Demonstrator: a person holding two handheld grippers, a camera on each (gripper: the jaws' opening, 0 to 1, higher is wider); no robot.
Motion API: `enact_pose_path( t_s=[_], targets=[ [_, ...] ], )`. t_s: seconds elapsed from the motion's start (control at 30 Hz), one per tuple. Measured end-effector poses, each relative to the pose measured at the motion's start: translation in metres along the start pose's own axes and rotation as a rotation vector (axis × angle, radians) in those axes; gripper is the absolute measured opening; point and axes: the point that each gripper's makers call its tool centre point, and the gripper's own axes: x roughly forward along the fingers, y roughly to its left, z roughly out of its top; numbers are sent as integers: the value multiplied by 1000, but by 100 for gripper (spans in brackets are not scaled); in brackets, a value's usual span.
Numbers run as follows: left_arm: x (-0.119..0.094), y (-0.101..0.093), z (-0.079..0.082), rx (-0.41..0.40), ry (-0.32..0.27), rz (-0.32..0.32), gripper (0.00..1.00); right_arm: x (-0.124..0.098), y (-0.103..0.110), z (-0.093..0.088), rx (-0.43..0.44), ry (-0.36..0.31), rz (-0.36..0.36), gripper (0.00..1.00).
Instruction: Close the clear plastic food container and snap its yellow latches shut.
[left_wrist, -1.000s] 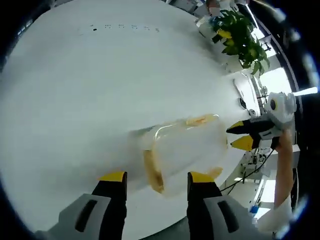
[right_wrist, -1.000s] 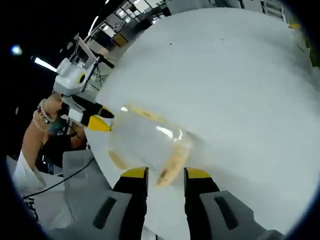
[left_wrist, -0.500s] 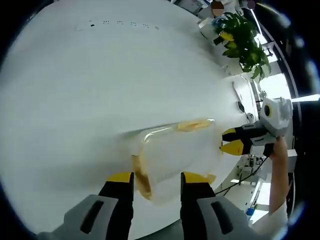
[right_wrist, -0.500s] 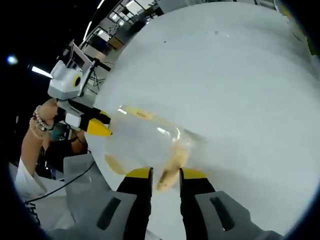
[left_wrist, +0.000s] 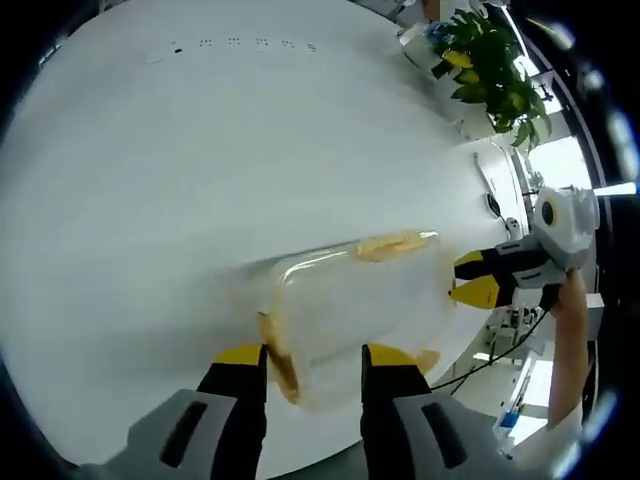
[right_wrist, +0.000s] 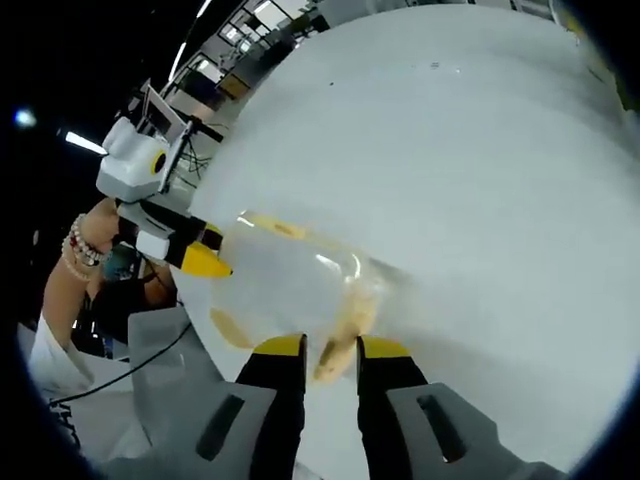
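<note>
Left gripper view: the container (left_wrist: 355, 310) lay on the white table (left_wrist: 180, 170), near its edge, just in front of the left gripper (left_wrist: 313, 355). Jaws of this gripper stood apart w/ a gap, one tip at each side of the near container end; a yellow latch (left_wrist: 278, 355) sat close by the left tip. Whether the tips touched the plastic, I could not tell, as the wall is clear and blurred. A 2nd latch (left_wrist: 392, 244) was at the far long side, a 3rd (left_wrist: 427, 360) peeked beside the right tip, partly cut by it. Right gripper (left_wrist: 478, 281) came from the right, its yellow tips at the container's end; contact not clear. A plant (left_wrist: 490, 70) stood at the far table edge.

Right gripper view: the container (right_wrist: 290, 285) seen from the other end, lid on top as far as visible, but seams hard to make out. Right gripper (right_wrist: 331, 347) had jaws narrow, nearly together, w/ a latch (right_wrist: 345, 325) between the tips; gripped or only framed, I cannot tell. Left gripper (right_wrist: 195, 255) reached in from the left, tips against the far end, its hand (right_wrist: 85, 255) w/ bead bracelet behind. Latch (right_wrist: 228, 330) at the lower side was half hidden by the jaw.
</note>
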Motion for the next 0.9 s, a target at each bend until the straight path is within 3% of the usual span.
enact_pose_path(
  t_s=[0.27, 0.43, 0.47, 0.5, 0.9],
  targets=[
    [1, 4, 4, -15, 10, -4, 28, 0, -1, -1, 32, -7, 16, 13],
    [1, -2, -4, -43, 4, -9, 26, 1, 0, -1, 55, -5, 34, 11],
    [1, -2, -4, -43, 5, -11, 26, 0, 2, -9, 110, 26, 34, 11],
    [1, -2, -5, -43, 4, -11, 26, 4, 0, -6, 72, 4, 44, 11],
    [1, 3, 1, -90, 4, -18, 24, 12, 0, -2, 59, 13, 43, 12]
  ],
)
